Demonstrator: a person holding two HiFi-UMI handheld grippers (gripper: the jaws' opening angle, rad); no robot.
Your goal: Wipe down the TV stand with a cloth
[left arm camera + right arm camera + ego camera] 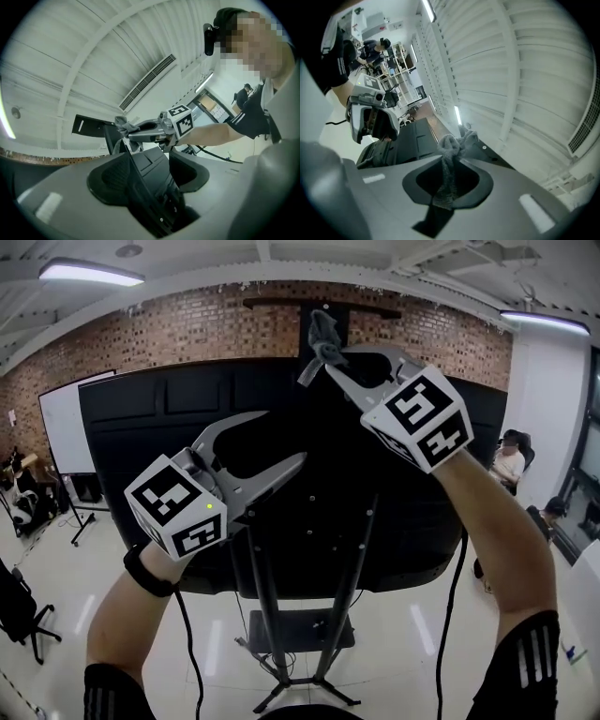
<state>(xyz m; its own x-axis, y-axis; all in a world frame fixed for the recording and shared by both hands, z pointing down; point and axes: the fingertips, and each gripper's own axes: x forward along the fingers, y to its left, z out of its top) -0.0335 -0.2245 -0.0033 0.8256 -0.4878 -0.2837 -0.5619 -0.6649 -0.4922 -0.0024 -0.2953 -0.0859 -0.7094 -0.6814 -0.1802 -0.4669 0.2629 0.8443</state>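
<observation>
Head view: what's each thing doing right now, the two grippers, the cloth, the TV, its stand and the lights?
Right gripper: shut on the cloth, raised at the top of the TV's back.
Cloth: bunched up, pinched.
Left gripper: open, holding nothing.
TV: upright, black back showing.
TV stand: standing on the floor.
Ceiling light: on.
</observation>
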